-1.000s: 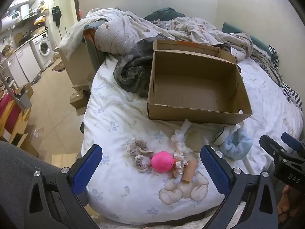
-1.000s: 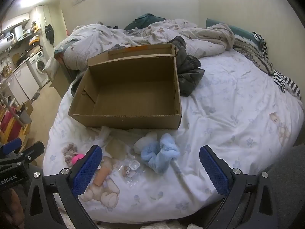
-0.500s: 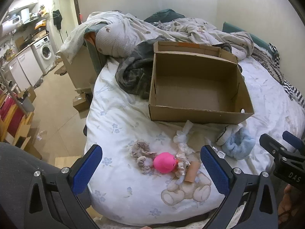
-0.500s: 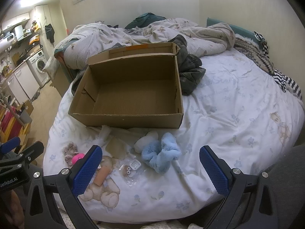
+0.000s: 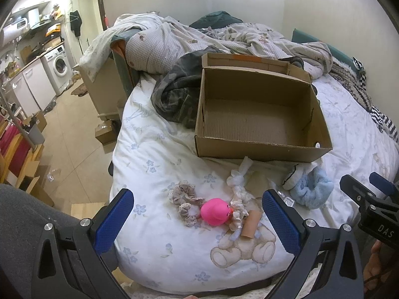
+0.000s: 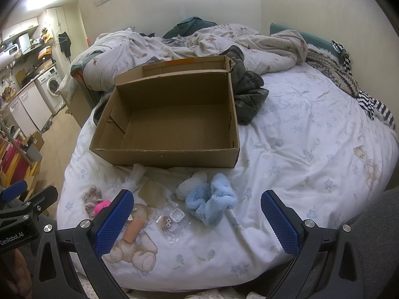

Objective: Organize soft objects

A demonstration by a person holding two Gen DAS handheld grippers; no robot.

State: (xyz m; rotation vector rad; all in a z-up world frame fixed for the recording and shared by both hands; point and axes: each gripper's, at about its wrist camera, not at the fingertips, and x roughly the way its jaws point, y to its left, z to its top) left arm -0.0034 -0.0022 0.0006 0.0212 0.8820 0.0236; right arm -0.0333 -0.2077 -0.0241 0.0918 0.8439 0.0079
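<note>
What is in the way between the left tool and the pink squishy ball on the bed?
Nothing visible. The left tool hangs open above the bed edge, and the round pink soft ball lies in plain sight between its blue pads, beside a beige frilly fabric scrunchie.

Pink ball, pale blue scrunchie, brown box, floral white sheet.
</note>
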